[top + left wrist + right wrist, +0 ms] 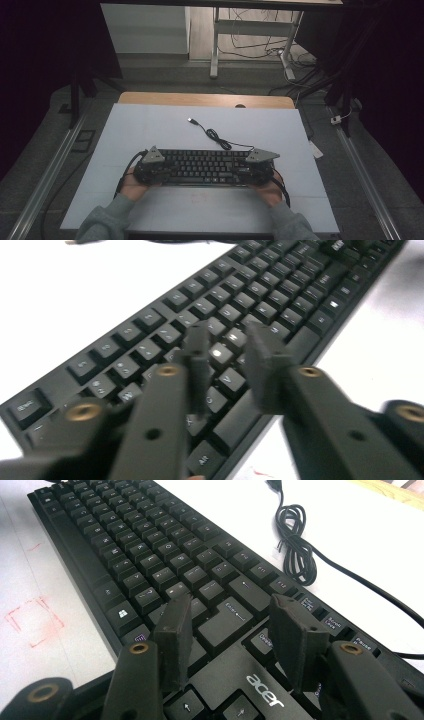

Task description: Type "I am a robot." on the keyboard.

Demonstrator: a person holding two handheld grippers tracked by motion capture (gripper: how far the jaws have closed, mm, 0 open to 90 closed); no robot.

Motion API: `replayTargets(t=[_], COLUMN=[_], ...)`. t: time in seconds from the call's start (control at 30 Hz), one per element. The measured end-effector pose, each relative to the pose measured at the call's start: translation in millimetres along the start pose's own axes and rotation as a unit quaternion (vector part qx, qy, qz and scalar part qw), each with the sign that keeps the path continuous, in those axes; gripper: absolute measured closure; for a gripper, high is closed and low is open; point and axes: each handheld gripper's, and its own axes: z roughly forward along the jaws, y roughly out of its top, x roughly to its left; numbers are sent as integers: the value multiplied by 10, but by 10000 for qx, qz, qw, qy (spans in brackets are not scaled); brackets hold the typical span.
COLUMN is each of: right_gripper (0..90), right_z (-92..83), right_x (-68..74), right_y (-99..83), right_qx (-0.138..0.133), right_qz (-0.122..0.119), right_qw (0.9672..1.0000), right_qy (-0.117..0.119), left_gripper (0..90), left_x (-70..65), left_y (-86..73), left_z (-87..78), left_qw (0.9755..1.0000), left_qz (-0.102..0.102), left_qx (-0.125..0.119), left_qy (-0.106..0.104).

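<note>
Black Acer keyboard [205, 166] lying flat on the white table cover [150, 130], long side running left to right, near the middle of the near half. Coiled black USB cable [215, 134] trailing from its far edge toward the far side, plug end resting loose on the cover.

Left gripper [150, 172] over the left end of the keyboard, held in the person's left hand [134, 186], grey 3-cornered plate on top. In the left gripper view [227, 347], 2 black jaws apart, hovering just above the letter keys, nothing caught between them; picture somewhat blurred, so contact with the keycaps cannot be told.

Right gripper [255, 171] over the right end, held in the right hand [267, 191], likewise topped with a grey plate. In the right gripper view [227, 622], jaws spread wide, standing over the Enter key and the Delete block, with the Acer logo just below them; no key pinched between the pads.

Faint red square mark [32, 620] on the cover just beside the keyboard's near edge. Grey sleeves entering from the near side.
</note>
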Motion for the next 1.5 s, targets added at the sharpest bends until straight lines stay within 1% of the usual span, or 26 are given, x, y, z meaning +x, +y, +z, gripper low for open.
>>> replayTargets(t=[0.1, 0.23, 0.4, 0.53, 0.73, 0.83, 0.93, 1.07, 1.13, 1.23, 1.33, 1.4, 1.5], right_gripper=[518, 516, 516, 515, 514, 514, 514, 514, 514, 513, 513, 513, 513], right_z=[1, 2, 7, 8, 13, 18, 22, 27, 30, 37, 42, 41, 40], right_x=[1, 4, 4, 5, 7, 9, 14, 14, 14, 19, 21, 21, 21], right_y=[0, 1, 0, 0, -1, -3, -2, -3, -3, -2, -3, -3, -4], right_qx=[6, 9, 4, 17, 21, 14, 25, 34, 50, 71, 84, 88, 90], right_qz=[-8, -9, -13, -19, -28, -26, -38, -63, -73, -76, -84, -87, -84], right_qw=[10000, 10000, 10000, 10000, 10000, 10000, 10000, 10000, 10000, 9999, 9999, 9999, 9999], right_qy=[-12, -7, 7, -3, 10, 19, 20, 20, 15, 24, 32, 30, 25], left_gripper=[573, 508, 468, 444, 399, 387, 375, 370, 367, 385, 398, 422, 520], left_x=[24, 59, 104, 128, 163, 183, 209, 250, 268, 289, 300, 313, 341], left_y=[-3, -11, -22, -30, -42, -46, -52, -52, -44, -30, -30, -39, -59], left_z=[-14, -30, -43, -45, -27, -33, -41, -31, -15, 6, 25, 27, 17], left_qw=[9999, 9996, 9993, 9992, 9987, 9985, 9980, 9972, 9969, 9970, 9970, 9970, 9972], left_qz=[-99, -223, -337, -359, -459, -493, -569, -689, -725, -706, -682, -643, -607], left_qx=[-34, -66, -64, -30, 50, 40, 27, 29, 90, 137, 157, 195, 232], left_qy=[64, 127, 146, 182, 205, 228, 265, 284, 297, 287, 343, 392, 382])
